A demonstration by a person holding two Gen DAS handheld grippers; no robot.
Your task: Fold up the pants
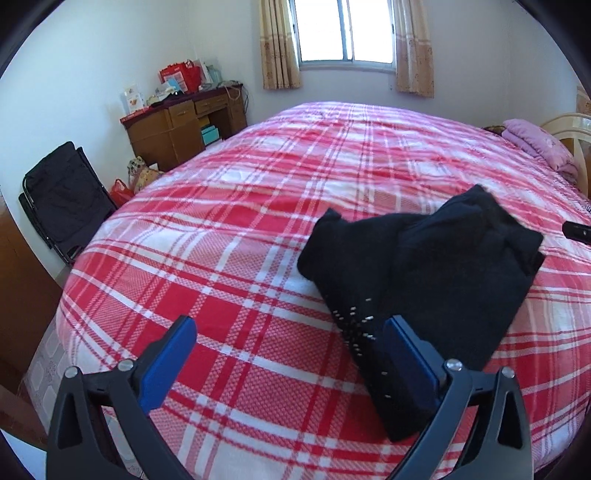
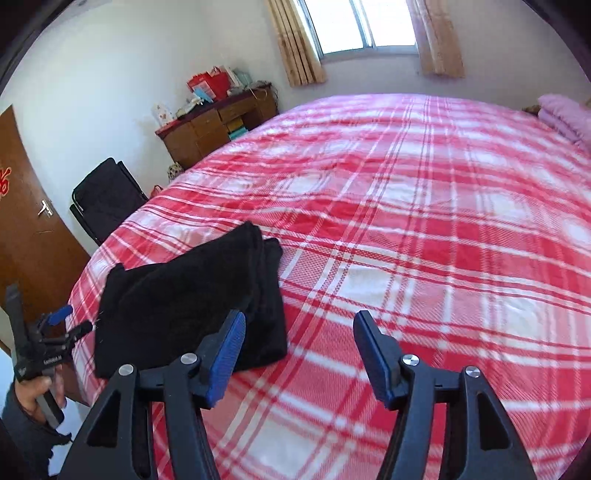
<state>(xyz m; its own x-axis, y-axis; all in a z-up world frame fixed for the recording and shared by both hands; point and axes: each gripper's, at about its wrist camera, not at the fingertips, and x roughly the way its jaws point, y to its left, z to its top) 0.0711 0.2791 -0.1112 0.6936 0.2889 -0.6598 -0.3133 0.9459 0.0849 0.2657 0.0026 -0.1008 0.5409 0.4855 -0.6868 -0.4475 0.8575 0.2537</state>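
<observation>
the bed (image 1: 229, 206) fills most of both my views, covered edge to edge in a red and white plaid blanket (image 2: 424, 229). behind it a white wall with a window (image 1: 345, 31) and tan curtains (image 1: 279, 48) either side. in the far left corner a brown wooden counter (image 1: 173, 129) with drawers, piled with red bags and boxes. nearer along the left wall a black folded chair (image 1: 62, 195) leans upright. in my right view a brown door (image 2: 26, 229) with a lever handle stands at the left edge. a pink folded quilt (image 1: 539, 146) sits at the far right end of the bed.

the pants (image 1: 424, 280), black, lie on the blanket near the front edge of the bed, folded into a compact stack of layers, one layer sticking out to the side at an angle. a row of small pale specks shows along its near edge in my left view.

left tongs (image 1: 291, 358): released, blue pads wide apart, nothing between them. the right-hand pad (image 1: 410, 365) overlaps the near edge of the pants in my view; i cannot tell whether it touches. seen from my right view the left tongs (image 2: 72, 321) sit just beside the pants' left edge, the person's hand (image 2: 35, 397) around the grip.

right tongs (image 2: 299, 354): released, pads spread, empty, over bare blanket just to the right of the pants.
</observation>
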